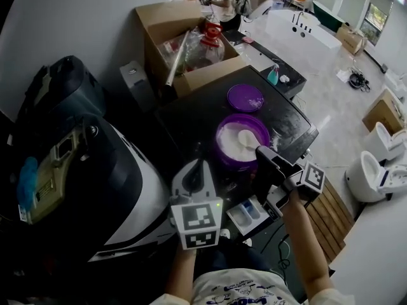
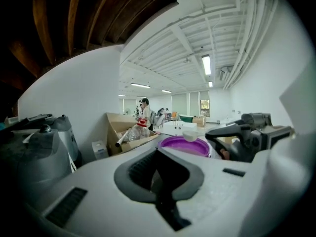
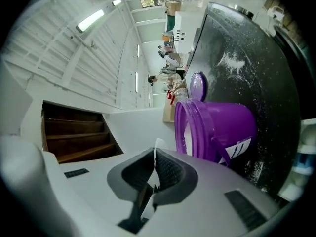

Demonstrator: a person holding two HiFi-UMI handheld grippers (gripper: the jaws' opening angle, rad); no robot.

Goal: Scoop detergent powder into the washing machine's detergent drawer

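Note:
A purple tub [image 1: 240, 146] of white powder stands open on the dark washing machine top [image 1: 191, 122], with its purple lid [image 1: 245, 97] lying behind it. A white scoop [image 1: 247, 138] rests in the powder. My right gripper [image 1: 262, 154] is shut on the scoop's thin handle [image 3: 154, 174], just in front of the tub [image 3: 217, 130]. My left gripper [image 1: 198, 165] is to the left of the tub, shut with nothing in it [image 2: 160, 181]; from there the tub [image 2: 185, 145] and scoop [image 2: 190, 135] lie ahead. The detergent drawer [image 1: 249, 213] is pulled open below both grippers.
Spilled powder [image 1: 286, 116] dusts the top's right side. A cardboard box [image 1: 184, 49] of clutter stands behind, a black and white machine [image 1: 76, 164] to the left. A wooden pallet [image 1: 331, 215], toilets [image 1: 375, 170] and a bathtub [image 1: 302, 30] are on the right.

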